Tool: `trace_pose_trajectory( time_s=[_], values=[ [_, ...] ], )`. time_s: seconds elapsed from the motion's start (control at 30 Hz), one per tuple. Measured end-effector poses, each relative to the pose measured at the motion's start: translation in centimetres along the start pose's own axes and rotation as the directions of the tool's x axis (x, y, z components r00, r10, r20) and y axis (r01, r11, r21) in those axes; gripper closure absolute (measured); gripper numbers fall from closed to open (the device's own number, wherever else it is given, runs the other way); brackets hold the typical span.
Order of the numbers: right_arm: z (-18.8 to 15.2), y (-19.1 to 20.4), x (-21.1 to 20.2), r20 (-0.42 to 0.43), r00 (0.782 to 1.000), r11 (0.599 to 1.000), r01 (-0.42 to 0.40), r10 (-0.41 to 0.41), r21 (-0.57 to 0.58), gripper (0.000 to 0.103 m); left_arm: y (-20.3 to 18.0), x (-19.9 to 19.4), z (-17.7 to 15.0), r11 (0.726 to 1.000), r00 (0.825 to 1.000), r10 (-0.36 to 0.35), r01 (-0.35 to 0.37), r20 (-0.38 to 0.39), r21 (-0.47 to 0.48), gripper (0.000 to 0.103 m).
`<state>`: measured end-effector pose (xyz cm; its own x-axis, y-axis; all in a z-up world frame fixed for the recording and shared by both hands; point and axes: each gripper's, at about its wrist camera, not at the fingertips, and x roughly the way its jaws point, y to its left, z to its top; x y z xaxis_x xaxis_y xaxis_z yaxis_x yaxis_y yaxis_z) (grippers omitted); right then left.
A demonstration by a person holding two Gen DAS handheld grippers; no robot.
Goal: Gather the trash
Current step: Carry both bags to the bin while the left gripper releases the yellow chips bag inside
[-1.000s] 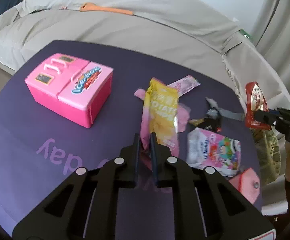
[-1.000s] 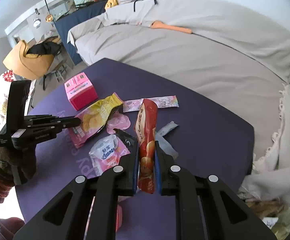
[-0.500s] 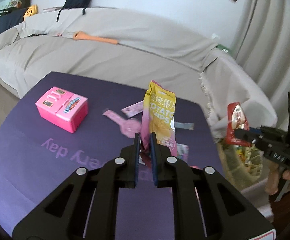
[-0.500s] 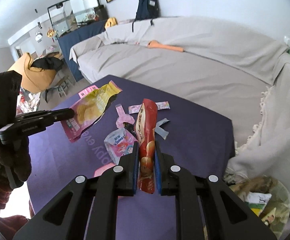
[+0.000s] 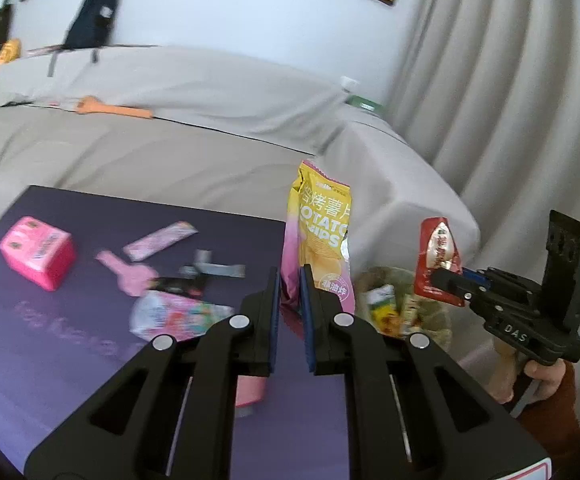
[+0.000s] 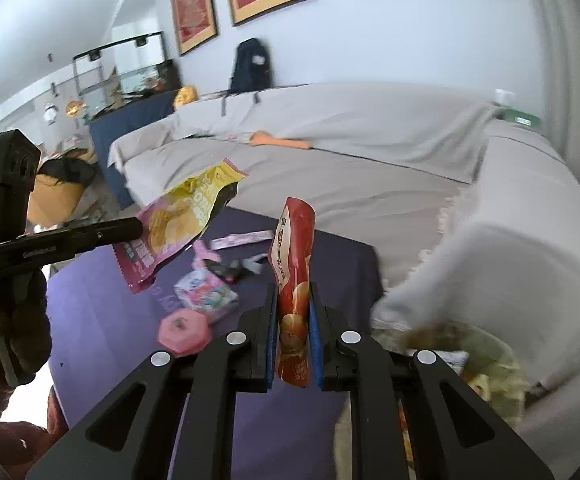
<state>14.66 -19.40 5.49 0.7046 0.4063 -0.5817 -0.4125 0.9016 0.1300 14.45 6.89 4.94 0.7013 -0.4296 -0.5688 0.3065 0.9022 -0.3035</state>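
Note:
My left gripper (image 5: pixel 289 280) is shut on a yellow and pink potato chips bag (image 5: pixel 322 236) and holds it upright above the purple table (image 5: pixel 70 352); the bag also shows in the right wrist view (image 6: pixel 178 216). My right gripper (image 6: pixel 293 300) is shut on a red snack wrapper (image 6: pixel 293 256), which also shows in the left wrist view (image 5: pixel 438 260) above a trash bin (image 5: pixel 394 304) full of wrappers. More wrappers lie on the table: a colourful pouch (image 5: pixel 178 316), a pink strip (image 5: pixel 158 240), a grey and black scrap (image 5: pixel 206 270).
A pink toy box (image 5: pixel 36 252) stands at the table's left. A pink round lid (image 6: pixel 184 330) lies near the front edge. A sofa under a grey sheet (image 5: pixel 170 140) runs behind the table, with an orange object (image 5: pixel 114 109) on it. The bin (image 6: pixel 478 364) stands by the sofa's arm.
Both grippers have risen off the table with their wrappers and swung right toward the bin. The chips bag now hangs upright instead of lying on the table.

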Motion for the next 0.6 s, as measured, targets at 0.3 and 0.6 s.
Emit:
trace_pose_trajectory(
  time_s=[0.3,0.6],
  values=[
    [-2.9,-7.1,-4.4,0.002,0.977,0.973,0.213,-0.214,0.083,0.088,-6.7,7.3,0.0,0.98,0.976,-0.172,0.183,-0.132,0.074,0.094],
    [-5.5,-13.0,-6.5,-0.035,0.939,0.925,0.344,-0.343,0.161,0.088,-13.2,17.6,-2.3,0.953,0.917,-0.239,0.285,-0.32,0.104,0.094]
  ],
)
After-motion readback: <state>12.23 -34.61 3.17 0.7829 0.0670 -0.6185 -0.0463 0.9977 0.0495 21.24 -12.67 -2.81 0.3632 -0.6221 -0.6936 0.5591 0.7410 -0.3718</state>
